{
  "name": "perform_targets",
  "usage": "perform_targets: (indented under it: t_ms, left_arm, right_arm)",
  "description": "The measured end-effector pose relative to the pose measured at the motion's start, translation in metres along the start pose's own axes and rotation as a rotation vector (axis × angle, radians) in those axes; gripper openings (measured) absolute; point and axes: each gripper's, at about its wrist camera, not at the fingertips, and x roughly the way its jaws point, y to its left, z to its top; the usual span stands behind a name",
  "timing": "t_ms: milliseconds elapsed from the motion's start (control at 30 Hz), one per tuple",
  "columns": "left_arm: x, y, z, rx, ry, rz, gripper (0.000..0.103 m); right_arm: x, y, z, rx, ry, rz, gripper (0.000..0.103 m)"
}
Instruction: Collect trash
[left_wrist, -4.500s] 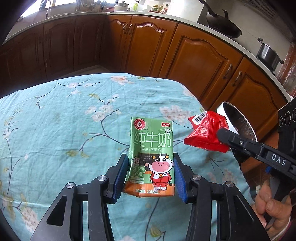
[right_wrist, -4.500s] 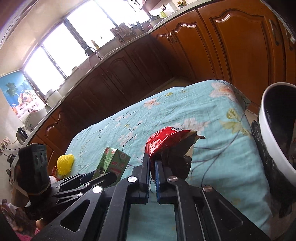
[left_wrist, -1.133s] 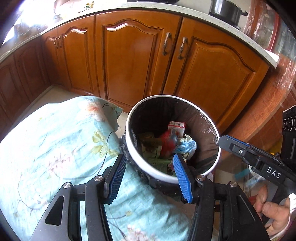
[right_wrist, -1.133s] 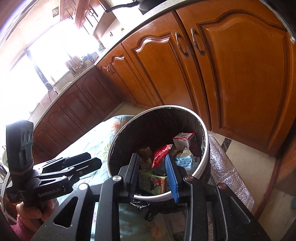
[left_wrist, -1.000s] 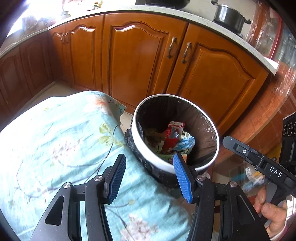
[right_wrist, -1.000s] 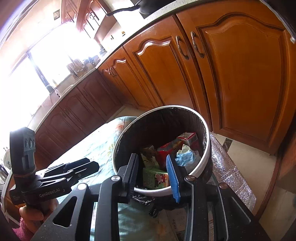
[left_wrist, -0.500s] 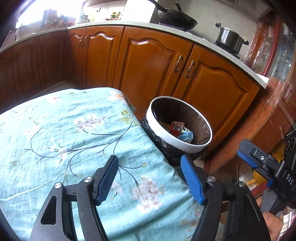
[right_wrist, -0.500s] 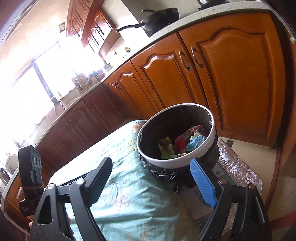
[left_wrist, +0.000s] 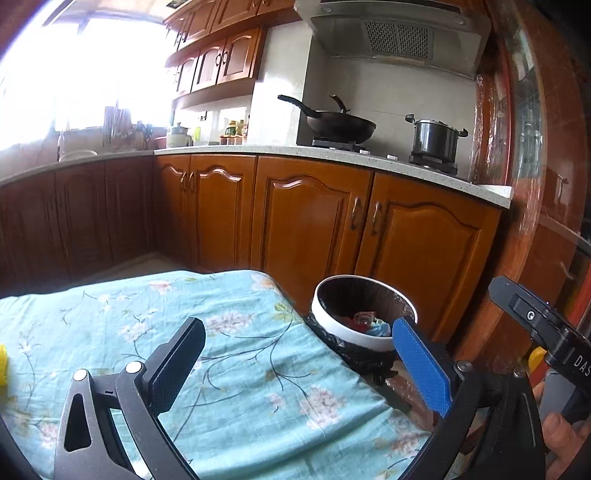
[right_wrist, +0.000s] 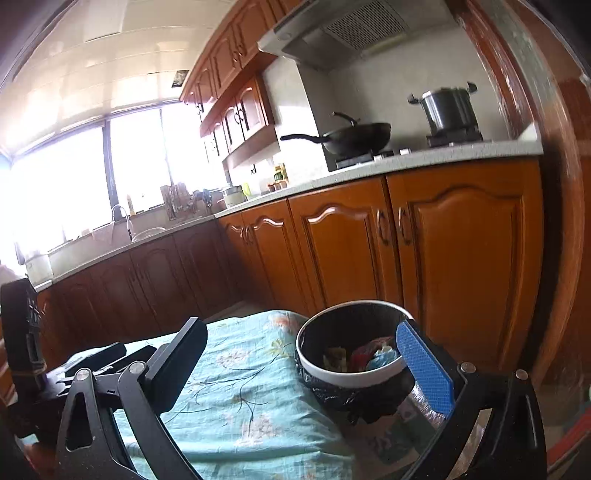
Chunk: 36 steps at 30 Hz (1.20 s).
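Now trash bin (left_wrist: 345, 330) sits beyond the opening, empty left gripper (left_wrist: 299, 363).

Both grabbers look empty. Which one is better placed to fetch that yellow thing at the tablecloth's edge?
Probably the left gripper: the yellow thing sits at the far left of its view, while the right gripper, on the trash bin side, does not see it. Both jaws are opening, nothing between them.

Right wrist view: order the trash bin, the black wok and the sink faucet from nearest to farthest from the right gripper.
1. Trash bin: just beyond the right gripper, by the table's edge.
2. Black wok: on the stove, upper right.
3. Sink faucet: far left, under the window.
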Motion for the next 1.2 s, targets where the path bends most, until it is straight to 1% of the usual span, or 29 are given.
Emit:
perform_targets:
  t_ms: [100, 267, 400, 567, 1033, 1200]
  left_arm:
    - [-0.007, -0.002, -0.012, 0.016, 0.007, 0.029, 0.102]
    - [-0.009, 0.006, -0.023, -0.021, 0.033, 0.039, 0.102]
    - [-0.011, 0.010, -0.020, -0.036, 0.036, 0.055, 0.102]
    - [-0.005, 0.017, -0.015, -0.026, 0.038, 0.066, 0.102]
    - [-0.001, 0.024, -0.014, -0.023, 0.049, 0.069, 0.102]
    - [-0.001, 0.024, -0.013, -0.012, 0.038, 0.075, 0.102]
  right_arm:
    - [-0.002, 0.008, -0.008, -0.037, -0.005, -0.014, 0.103]
    - [0.001, 0.007, -0.019, -0.019, 0.019, -0.021, 0.103]
    - [0.003, 0.006, -0.026, -0.009, 0.040, -0.021, 0.103]
    - [0.003, 0.008, -0.029, -0.006, 0.054, -0.021, 0.103]
    - [0.002, 0.009, -0.028, -0.002, 0.063, -0.024, 0.103]
    - [0.003, 0.010, -0.028, -0.003, 0.067, -0.019, 0.103]
